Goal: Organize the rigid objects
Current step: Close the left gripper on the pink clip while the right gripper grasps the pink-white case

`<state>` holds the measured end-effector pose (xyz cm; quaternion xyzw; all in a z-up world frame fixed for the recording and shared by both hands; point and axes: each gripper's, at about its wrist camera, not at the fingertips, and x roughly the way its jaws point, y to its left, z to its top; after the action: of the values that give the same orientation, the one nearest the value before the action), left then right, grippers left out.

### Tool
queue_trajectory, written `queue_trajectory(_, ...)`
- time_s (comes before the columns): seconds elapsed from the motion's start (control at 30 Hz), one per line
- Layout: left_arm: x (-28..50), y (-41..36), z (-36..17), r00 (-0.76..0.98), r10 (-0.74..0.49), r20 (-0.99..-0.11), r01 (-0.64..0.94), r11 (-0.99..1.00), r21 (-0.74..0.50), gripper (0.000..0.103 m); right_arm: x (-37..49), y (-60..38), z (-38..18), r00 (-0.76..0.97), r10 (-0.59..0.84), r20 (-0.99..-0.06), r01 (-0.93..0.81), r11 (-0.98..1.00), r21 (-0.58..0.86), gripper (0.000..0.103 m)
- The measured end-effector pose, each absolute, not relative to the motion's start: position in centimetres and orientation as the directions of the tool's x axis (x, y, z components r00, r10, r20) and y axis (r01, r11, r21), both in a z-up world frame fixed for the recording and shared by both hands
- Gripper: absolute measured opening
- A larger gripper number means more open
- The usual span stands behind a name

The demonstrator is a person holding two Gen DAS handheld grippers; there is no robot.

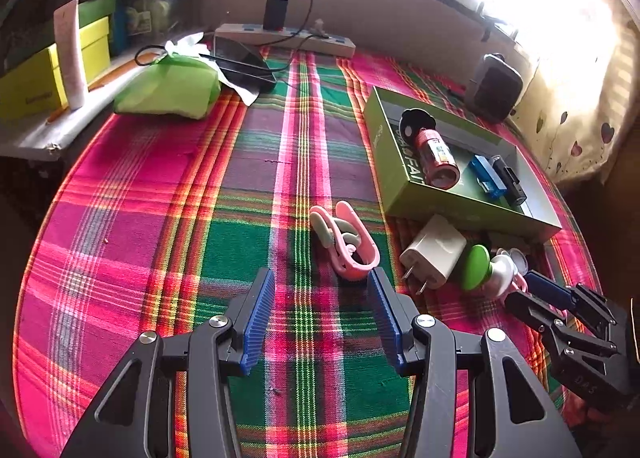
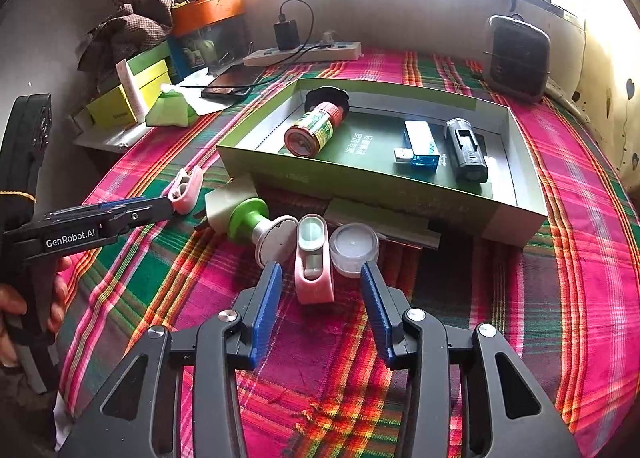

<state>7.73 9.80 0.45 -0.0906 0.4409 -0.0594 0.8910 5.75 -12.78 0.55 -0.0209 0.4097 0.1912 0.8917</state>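
Blue-padded right tongs point(image 2: 320, 278) hang released over the plaid-covered surface point(image 2: 560, 298), their pads flanking the near end of a pink clip point(image 2: 314, 270) without touching it. Just beside that clip lie a clear round lid point(image 2: 354, 248) and a green-and-white suction knob point(image 2: 260, 228), all close against the front wall of the green box point(image 2: 360, 194). Inside the box rest a small bottle point(image 2: 316, 130) on its side, a blue USB stick point(image 2: 420, 148) and a black lighter point(image 2: 466, 150). Left tongs point(image 1: 322, 284) are released too, spread above the cloth with a second pink clip point(image 1: 346, 242) just ahead of the right pad. A white charger plug point(image 1: 432, 252) lies between that clip and the knob. A power strip point(image 1: 284, 38) sits at the far edge.
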Motion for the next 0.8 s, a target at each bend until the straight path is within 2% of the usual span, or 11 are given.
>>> queue_trajectory(0.13, 8.0, 9.7, 0.5, 0.601, -0.203, -0.773, 0.032, 0.973, -0.231, 0.048, 5.8, -12.5, 0.4, 0.579, 0.331, -0.745, -0.372, 0.920, 0.120, 0.030)
queue_trajectory(0.37, 8.5, 9.1, 0.6, 0.598, -0.213, -0.773, 0.038, 0.971, -0.237, 0.048, 6.2, -11.8, 0.0, 0.557, 0.336, -0.760, -0.388, 0.914, 0.120, 0.029)
queue_trajectory(0.47, 8.8, 9.1, 0.6, 0.599, -0.202, -0.775, 0.025, 0.972, -0.233, 0.048, 6.1, -11.8, 0.1, 0.560, 0.333, -0.759, -0.383, 0.916, 0.119, 0.020)
queue_trajectory(0.8, 9.0, 8.9, 0.5, 0.599, -0.183, -0.779, 0.027, 0.978, -0.209, 0.048, 4.3, -13.8, 0.0, 0.559, 0.325, -0.763, -0.379, 0.918, 0.114, 0.019)
